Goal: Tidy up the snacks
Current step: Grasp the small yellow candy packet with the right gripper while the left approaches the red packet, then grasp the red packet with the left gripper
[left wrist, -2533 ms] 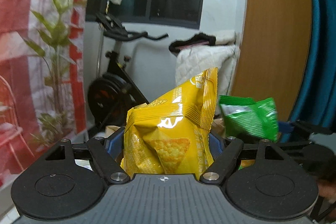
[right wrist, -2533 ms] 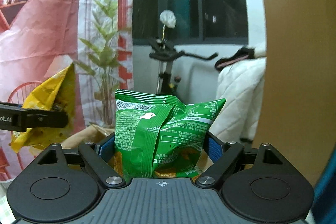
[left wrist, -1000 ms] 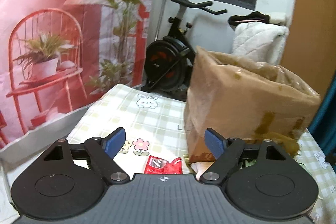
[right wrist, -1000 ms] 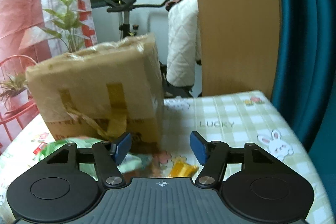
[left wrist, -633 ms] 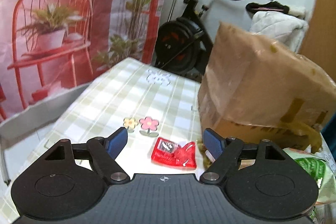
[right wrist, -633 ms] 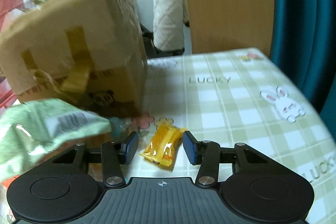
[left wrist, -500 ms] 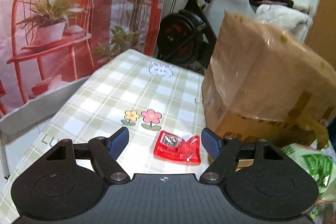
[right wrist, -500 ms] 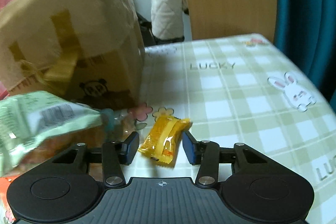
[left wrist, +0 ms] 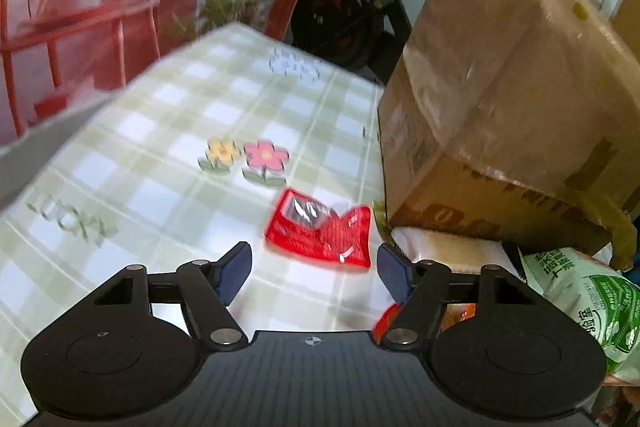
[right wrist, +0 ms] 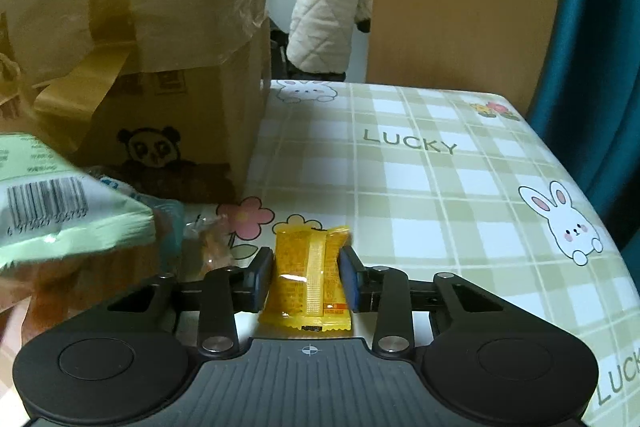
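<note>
- Left wrist view: the left tool [left wrist: 314, 269] stands fairly wide and is closing, empty. The red packet [left wrist: 320, 231] lies flat on the tabletop [left wrist: 132, 163] just beyond the tips, left of the cardboard box [left wrist: 508, 115]. Risk, as I judge it: the pads meet short of the packet and push it toward the box instead of gripping it.
- Right wrist view: the right tool [right wrist: 307, 273] is narrow and closing, with the yellow packet [right wrist: 310, 277] between its pads, which look to be touching its sides. Risk: the slick wrapper crumples or slips out, and the green bag [right wrist: 56, 211] close on the left may get nudged.
</note>
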